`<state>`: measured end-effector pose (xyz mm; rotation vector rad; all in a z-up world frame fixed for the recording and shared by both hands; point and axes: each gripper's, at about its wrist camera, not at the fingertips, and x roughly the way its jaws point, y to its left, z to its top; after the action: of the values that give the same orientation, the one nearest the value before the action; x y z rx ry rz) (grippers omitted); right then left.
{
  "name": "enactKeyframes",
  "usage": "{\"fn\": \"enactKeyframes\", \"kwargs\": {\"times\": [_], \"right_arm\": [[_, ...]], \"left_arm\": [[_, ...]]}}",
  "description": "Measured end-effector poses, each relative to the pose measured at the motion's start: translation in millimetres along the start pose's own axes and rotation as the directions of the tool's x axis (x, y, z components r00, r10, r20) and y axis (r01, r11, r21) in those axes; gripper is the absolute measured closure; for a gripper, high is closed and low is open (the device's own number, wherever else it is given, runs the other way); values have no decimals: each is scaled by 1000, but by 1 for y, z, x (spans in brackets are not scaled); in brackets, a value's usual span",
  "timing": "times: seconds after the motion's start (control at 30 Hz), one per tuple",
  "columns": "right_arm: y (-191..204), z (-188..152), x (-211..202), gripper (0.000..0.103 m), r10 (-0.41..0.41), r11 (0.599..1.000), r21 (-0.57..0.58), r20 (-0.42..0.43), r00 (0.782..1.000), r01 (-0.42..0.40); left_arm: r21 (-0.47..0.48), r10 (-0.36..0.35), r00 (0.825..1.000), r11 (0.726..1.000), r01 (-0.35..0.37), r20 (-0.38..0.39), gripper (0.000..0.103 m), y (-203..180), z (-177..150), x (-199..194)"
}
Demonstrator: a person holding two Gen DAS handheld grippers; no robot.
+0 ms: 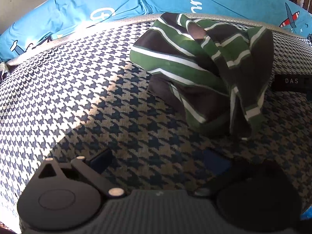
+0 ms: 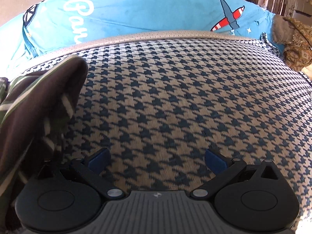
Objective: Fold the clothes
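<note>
Striped garment (image 1: 202, 74) crumpled on houndstooth bedcover (image 1: 78, 89), claws apart.

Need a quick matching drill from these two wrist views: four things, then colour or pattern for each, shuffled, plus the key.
Things:
1. shirt
2. bed cover
3. pillow
4. cloth at the far right edge

Looks:
A. bright blue with a red-and-white plane print
B. green and dark brown with white stripes
C. tan-gold with a dark pattern
D. dark-and-light houndstooth check

Pairs: 1-B, 2-D, 3-A, 4-C
</note>
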<state>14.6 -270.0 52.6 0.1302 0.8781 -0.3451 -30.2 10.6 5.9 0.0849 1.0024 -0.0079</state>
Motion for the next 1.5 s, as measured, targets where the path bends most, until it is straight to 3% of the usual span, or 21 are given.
{"fn": "enactKeyframes", "kwargs": {"times": [0.23, 0.57, 1.2, 1.5], "right_arm": [[-4, -20, -26, 0, 44, 998, 38, -56, 997, -42], [-8, -58, -71, 0, 76, 992, 98, -5, 997, -75], [27, -115, -102, 0, 130, 985, -113, -18, 991, -131], [28, -121, -104, 0, 136, 984, -113, -24, 990, -137]], "left_arm": [[-4, 1, 1000, 1000, -1, 7, 0, 0, -2, -7], [-1, -1, 1000, 1000, 1, 16, 0, -12, -12, -23], [-1, -6, 1000, 1000, 6, 24, 0, -7, -32, -39], [2, -6, 1000, 1000, 6, 26, 0, -8, -37, -44]]}}
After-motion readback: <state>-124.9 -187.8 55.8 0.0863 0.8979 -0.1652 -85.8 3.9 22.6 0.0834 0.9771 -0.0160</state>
